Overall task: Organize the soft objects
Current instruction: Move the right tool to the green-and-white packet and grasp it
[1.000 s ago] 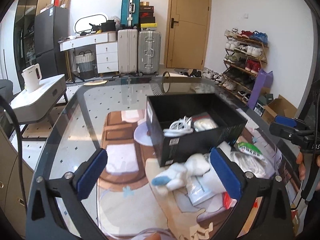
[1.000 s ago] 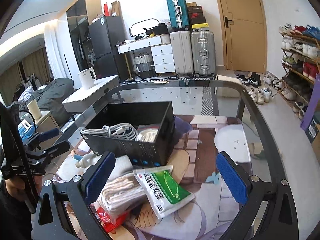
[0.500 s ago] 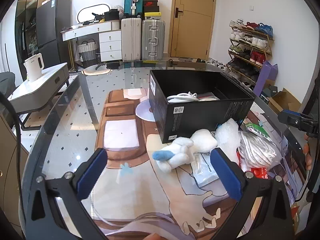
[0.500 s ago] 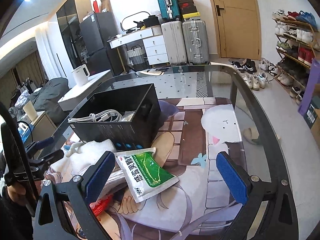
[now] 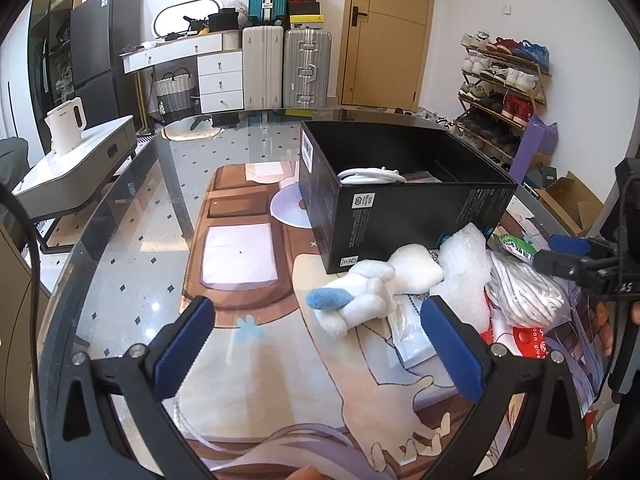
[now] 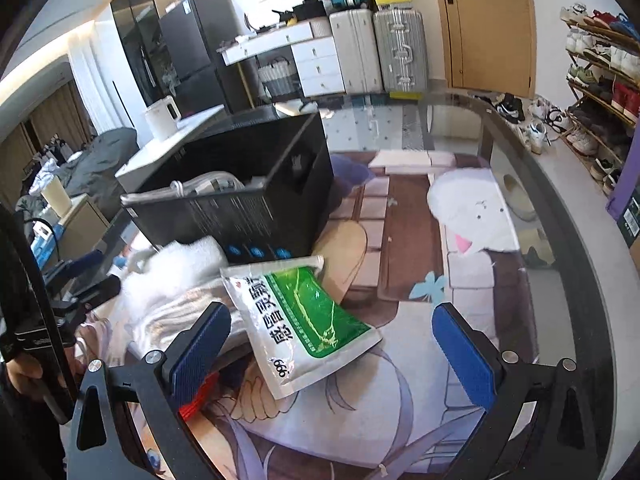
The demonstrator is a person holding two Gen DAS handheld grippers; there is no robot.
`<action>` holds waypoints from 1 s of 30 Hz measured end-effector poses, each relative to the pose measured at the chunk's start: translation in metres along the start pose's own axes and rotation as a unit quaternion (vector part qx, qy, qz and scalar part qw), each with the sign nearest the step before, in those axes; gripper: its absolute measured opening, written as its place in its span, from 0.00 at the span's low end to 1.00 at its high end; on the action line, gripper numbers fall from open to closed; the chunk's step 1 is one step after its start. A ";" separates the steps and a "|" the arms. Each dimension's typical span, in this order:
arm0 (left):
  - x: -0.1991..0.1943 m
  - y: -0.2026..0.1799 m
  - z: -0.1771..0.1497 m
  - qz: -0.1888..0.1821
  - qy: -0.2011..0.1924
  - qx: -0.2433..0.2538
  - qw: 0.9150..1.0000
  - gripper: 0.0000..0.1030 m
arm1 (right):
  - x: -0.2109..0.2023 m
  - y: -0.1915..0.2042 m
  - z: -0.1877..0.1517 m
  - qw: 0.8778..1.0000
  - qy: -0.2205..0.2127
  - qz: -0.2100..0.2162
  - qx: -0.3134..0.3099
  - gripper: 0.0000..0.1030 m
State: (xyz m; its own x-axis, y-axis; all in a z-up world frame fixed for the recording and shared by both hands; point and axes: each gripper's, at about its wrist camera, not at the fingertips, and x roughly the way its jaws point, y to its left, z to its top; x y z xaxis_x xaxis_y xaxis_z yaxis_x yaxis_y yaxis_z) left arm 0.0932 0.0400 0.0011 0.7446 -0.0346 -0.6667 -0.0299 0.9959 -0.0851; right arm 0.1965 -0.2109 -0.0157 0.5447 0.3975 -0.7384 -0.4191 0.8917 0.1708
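A black box (image 5: 404, 196) holding a white cable coil (image 5: 372, 175) stands on the glass table; it also shows in the right wrist view (image 6: 240, 184). In front of it lie a white and blue plush toy (image 5: 368, 288), bubble wrap (image 5: 464, 264), a striped cloth bundle (image 5: 524, 292) and a green and white packet (image 6: 308, 316). My left gripper (image 5: 320, 344) is open and empty, just short of the plush toy. My right gripper (image 6: 332, 352) is open and empty, over the green packet.
The glass table (image 5: 132, 216) carries a printed mat (image 6: 460, 312). A red packet (image 5: 528, 340) and a clear bag (image 5: 408, 336) lie under the soft pile. Suitcases (image 5: 288, 68), a door and a shoe rack (image 5: 500, 84) stand behind the table.
Both grippers have drawn back and lowered toward the pile in front of the box. The plush toy now lies between my left fingers' line. Both stay open and empty.
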 end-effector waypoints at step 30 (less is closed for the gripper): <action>0.002 -0.002 -0.004 -0.011 0.010 -0.002 1.000 1.00 | 0.014 0.002 0.000 0.996 0.018 0.089 0.014 0.69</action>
State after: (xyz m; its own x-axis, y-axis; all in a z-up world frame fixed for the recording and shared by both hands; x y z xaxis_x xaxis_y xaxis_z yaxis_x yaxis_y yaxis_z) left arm 0.0923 0.0381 -0.0034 0.7318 -0.0574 -0.6791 -0.0174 0.9946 -0.1028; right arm 0.2035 -0.2033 -0.0255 0.4368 0.5419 -0.7180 -0.4859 0.8139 0.3187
